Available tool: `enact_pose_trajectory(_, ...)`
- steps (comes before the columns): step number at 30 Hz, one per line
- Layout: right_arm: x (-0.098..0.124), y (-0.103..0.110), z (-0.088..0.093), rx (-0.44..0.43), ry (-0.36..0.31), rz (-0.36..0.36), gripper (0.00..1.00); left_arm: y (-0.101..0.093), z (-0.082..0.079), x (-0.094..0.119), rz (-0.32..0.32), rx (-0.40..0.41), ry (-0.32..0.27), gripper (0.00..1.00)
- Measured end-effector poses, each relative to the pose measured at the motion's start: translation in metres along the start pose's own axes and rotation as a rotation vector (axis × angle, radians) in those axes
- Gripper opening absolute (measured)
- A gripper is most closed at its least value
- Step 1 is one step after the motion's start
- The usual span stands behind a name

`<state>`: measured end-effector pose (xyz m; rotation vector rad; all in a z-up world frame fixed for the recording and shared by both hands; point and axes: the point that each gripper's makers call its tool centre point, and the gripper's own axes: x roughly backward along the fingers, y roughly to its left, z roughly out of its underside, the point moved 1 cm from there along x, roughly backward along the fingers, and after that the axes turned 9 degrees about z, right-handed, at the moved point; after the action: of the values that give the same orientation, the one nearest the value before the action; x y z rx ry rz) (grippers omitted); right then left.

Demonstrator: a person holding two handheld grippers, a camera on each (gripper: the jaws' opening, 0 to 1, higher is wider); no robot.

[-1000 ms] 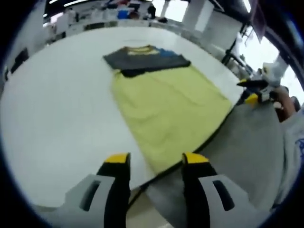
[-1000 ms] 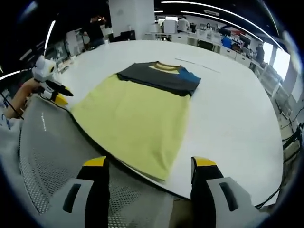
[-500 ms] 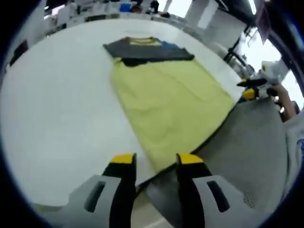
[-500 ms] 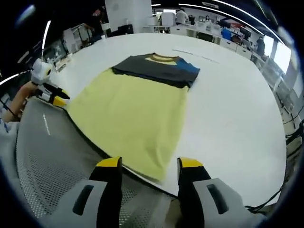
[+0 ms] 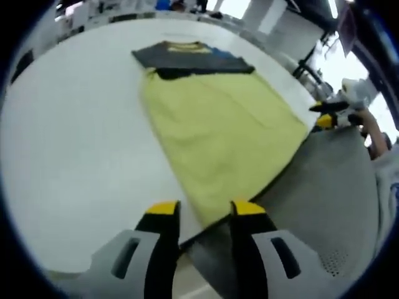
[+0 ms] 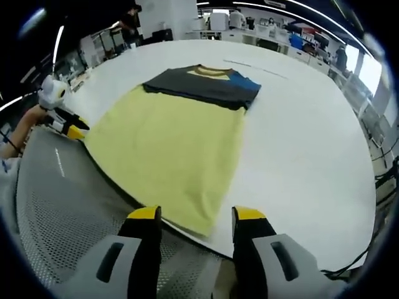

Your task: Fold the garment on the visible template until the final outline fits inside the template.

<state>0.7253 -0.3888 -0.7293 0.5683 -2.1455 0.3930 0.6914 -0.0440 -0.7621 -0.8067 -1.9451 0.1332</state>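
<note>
Garment (image 5: 215, 128) lies flat on the white surface (image 5: 75, 143): yellow body toward the near edge, dark band with blue patch (image 6: 206, 86) at the far end. Its near hem reaches the surface edge. Left gripper (image 5: 198, 208) and right gripper (image 6: 196, 215) hover at the two hem corners, each released, grasping nothing, jaws parted. Grey mesh (image 6: 68, 205) lies beyond the edge

You see soft, matt cloth in the yellow garment (image 6: 168, 149), a smooth white desk (image 6: 299, 143), and grey perforated mesh (image 6: 68, 205).
</note>
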Motion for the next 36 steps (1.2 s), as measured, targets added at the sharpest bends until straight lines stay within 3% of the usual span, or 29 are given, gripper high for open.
enact_pose_trajectory(18,-0.005,0.000,0.004,0.009,0.020,-0.010,0.39,0.003,0.002,-0.002,-0.026,-0.012,0.006,0.16)
enact_pose_trajectory(24,-0.010,0.001,0.010,0.020,0.041,-0.017,0.36,0.003,0.003,-0.002,-0.043,-0.049,0.017,0.15)
enact_pose_trajectory(30,-0.017,-0.007,0.014,-0.018,0.052,-0.005,0.23,0.004,0.005,-0.001,-0.063,-0.082,0.052,0.12)
enact_pose_trajectory(36,-0.023,-0.007,0.023,-0.059,0.066,-0.026,0.23,0.004,0.008,-0.002,-0.066,-0.081,0.072,0.06)
